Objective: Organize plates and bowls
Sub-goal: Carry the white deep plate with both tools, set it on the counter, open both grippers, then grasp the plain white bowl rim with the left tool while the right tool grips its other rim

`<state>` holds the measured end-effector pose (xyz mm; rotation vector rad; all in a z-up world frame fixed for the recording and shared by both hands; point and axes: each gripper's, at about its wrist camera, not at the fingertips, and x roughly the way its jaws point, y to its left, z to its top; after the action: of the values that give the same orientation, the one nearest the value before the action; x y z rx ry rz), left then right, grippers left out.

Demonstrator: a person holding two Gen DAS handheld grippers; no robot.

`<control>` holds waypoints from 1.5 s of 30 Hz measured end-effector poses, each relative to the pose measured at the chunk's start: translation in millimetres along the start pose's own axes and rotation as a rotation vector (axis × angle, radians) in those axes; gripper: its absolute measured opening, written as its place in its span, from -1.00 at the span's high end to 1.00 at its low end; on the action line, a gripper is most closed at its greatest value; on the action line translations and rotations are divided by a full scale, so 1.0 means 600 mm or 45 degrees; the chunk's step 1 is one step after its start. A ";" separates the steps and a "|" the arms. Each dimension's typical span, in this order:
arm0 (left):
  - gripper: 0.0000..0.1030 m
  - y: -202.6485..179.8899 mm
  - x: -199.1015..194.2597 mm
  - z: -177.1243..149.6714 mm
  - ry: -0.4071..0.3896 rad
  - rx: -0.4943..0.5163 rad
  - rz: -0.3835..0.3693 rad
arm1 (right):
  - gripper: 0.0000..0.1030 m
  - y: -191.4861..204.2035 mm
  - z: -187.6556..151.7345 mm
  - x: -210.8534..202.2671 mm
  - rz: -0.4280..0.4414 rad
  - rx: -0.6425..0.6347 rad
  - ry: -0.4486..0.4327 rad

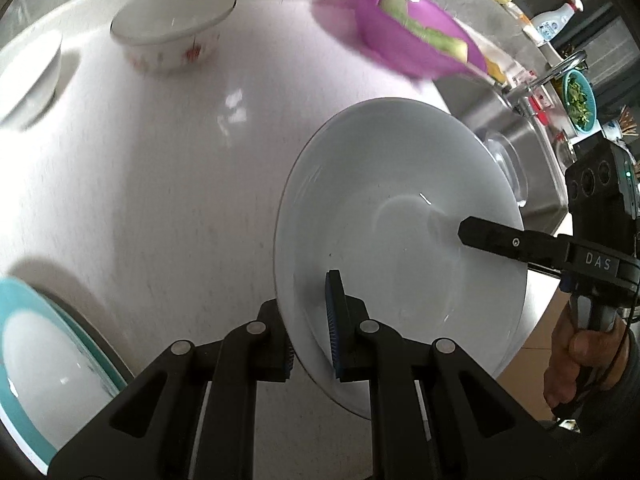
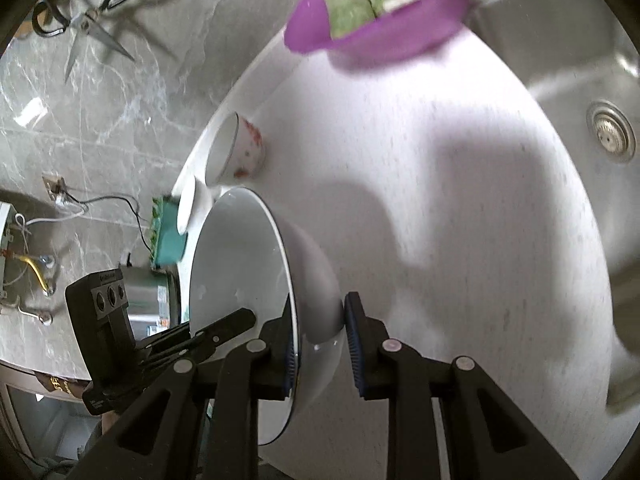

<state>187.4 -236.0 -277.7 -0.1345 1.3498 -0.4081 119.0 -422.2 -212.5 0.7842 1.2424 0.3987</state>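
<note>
A large white bowl (image 1: 400,248) is held tilted above the white counter (image 1: 180,184). My left gripper (image 1: 310,332) is shut on its near rim, one pad inside and one outside. My right gripper (image 2: 320,356) is shut on the opposite rim of the same bowl (image 2: 236,272); its finger reaches into the bowl in the left wrist view. A flower-patterned white bowl (image 1: 172,36) and a plain white bowl (image 1: 28,80) stand at the back. A teal-rimmed plate (image 1: 44,380) lies at the near left.
A purple basket with green vegetables (image 1: 404,28) sits at the counter's back right, beside the steel sink (image 2: 560,80). Scissors (image 2: 88,24) hang on the marble wall. A teal container (image 2: 168,232) and a steel pot (image 2: 148,296) stand past the counter's end.
</note>
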 end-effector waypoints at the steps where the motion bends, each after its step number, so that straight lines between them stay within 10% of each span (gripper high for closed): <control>1: 0.78 -0.001 0.005 -0.007 0.010 -0.005 0.001 | 0.52 -0.004 -0.004 0.004 -0.006 0.006 0.010; 36: 0.73 0.014 0.037 -0.032 -0.038 -0.040 0.096 | 0.33 -0.038 -0.022 0.040 0.019 -0.039 0.081; 39: 0.37 0.014 0.014 -0.031 -0.071 -0.052 0.101 | 0.06 -0.031 -0.021 0.020 0.053 -0.054 0.037; 42: -0.86 0.014 -0.034 -0.029 -0.159 -0.071 0.075 | -0.37 -0.029 -0.013 -0.015 0.056 -0.050 -0.034; 45: -1.00 0.029 -0.091 -0.021 -0.247 -0.113 0.054 | -0.79 -0.027 0.008 -0.066 0.041 -0.034 -0.156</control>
<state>170.3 -198.8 -236.2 -0.2135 1.1776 -0.2916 109.1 -460.9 -196.5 0.7949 1.1095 0.3876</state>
